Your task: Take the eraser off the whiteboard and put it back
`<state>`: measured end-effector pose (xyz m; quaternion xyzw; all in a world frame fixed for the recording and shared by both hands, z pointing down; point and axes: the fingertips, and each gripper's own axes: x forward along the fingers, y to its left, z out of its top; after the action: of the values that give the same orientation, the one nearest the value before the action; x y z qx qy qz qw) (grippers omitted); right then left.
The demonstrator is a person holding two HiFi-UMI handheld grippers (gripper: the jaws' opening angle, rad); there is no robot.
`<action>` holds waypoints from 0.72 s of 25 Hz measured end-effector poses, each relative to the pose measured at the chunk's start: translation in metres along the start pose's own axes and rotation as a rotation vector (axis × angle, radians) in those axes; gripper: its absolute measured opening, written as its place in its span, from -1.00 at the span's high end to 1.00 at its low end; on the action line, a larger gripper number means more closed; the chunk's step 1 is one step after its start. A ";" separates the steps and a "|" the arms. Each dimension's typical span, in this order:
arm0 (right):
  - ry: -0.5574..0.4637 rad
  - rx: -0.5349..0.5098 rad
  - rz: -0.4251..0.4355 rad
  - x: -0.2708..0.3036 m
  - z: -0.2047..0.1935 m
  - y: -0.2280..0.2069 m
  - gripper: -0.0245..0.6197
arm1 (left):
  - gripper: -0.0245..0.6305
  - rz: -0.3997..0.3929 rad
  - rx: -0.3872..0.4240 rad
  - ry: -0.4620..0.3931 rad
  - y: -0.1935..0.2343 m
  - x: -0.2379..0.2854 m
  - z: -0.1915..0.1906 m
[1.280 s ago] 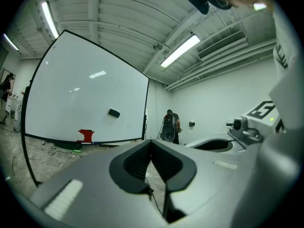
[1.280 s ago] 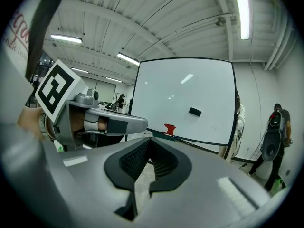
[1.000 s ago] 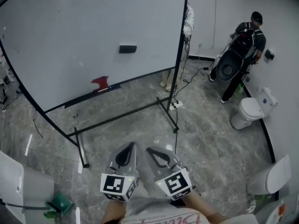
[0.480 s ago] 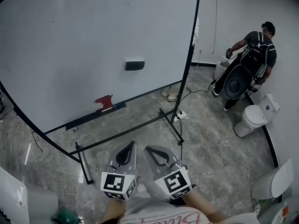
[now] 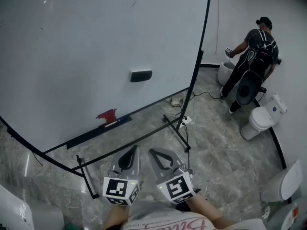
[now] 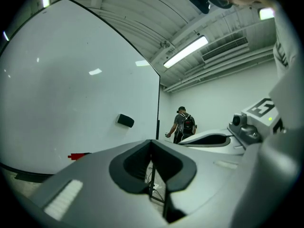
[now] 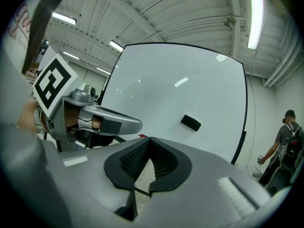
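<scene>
Left claw [image 5: 133,150], right claw [image 5: 155,152]: both closed, empty, side by side, near edge of scene. Eraser [image 5: 140,75] stuck on whiteboard [image 5: 72,51], far ahead, well apart from both claws, roughly in line with gap between them, up-right of red patch [image 5: 106,115]. Long axis level along board. Neither claw clearly nearer.

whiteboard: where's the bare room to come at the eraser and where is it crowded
The whiteboard is bare all round the eraser: above it, to its left, and right up to the black side post. Crowded: the tray below with a red item, and the floor by the stand's foot with a power strip.
</scene>
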<state>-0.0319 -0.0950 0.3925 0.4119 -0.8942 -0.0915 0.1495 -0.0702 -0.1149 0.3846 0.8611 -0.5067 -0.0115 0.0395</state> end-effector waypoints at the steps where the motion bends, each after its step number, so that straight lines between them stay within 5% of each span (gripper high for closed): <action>1: 0.005 -0.010 -0.002 0.005 -0.001 -0.002 0.92 | 0.93 -0.002 -0.002 0.004 0.003 0.003 -0.001; 10: -0.060 -0.016 -0.053 0.037 0.009 -0.033 0.91 | 0.93 0.023 -0.005 -0.004 0.027 0.024 -0.001; 18: -0.097 -0.108 -0.085 0.110 0.015 -0.097 0.51 | 0.93 0.073 0.054 0.017 0.069 0.077 0.006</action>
<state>-0.0362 -0.2406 0.3714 0.4359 -0.8759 -0.1657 0.1240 -0.0931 -0.2158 0.3860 0.8428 -0.5376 0.0107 0.0210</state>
